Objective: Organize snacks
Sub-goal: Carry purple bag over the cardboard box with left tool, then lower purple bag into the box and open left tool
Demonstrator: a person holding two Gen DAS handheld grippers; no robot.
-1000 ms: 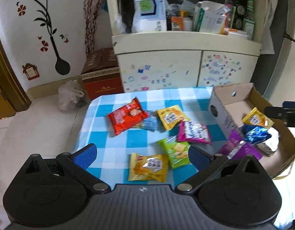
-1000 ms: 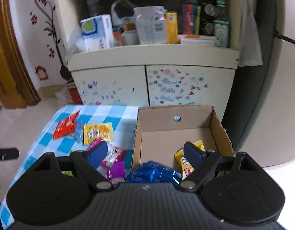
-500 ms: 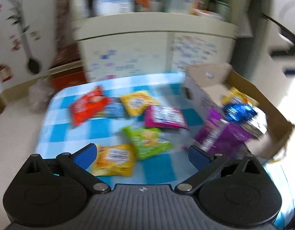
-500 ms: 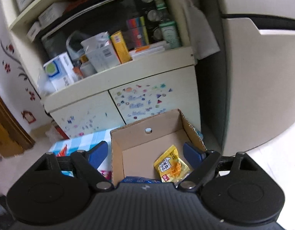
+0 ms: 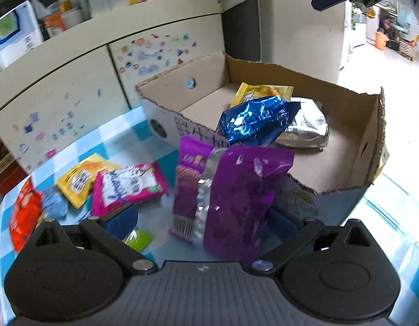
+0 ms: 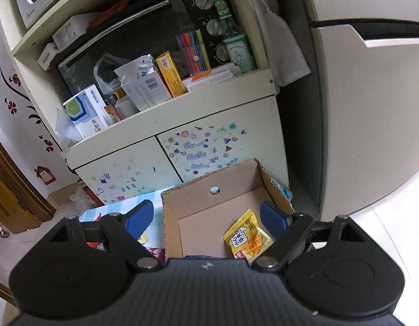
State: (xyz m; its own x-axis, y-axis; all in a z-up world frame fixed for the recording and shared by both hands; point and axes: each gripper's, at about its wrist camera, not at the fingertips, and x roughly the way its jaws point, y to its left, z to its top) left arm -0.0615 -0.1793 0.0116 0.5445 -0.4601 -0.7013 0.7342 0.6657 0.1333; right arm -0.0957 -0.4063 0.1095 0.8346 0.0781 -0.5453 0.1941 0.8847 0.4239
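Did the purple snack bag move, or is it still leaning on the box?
Cannot tell. The purple bag looks bigger and nearer now, but it still leans on the cardboard box wall. The left gripper swung in toward it instead.

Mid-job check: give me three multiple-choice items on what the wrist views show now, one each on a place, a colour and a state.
1. Where is the purple plastic packet?
A. Lying flat inside the box
B. Standing outside the brown cardboard box, against its near wall
C. On the cupboard shelf

2. What colour is the packet nearest the box's far wall?
A. Yellow
B. Red
C. Green

3. How is the left tool?
A. Shut on the purple packet
B. Shut on nothing
C. Open

Key:
1 B: the packet stands on the blue-checked tabletop, in front of the box wall.
2 A: the yellow snack packet lies deepest in the box in both views.
3 C: its fingers stand wide apart, one on each side of the packet.
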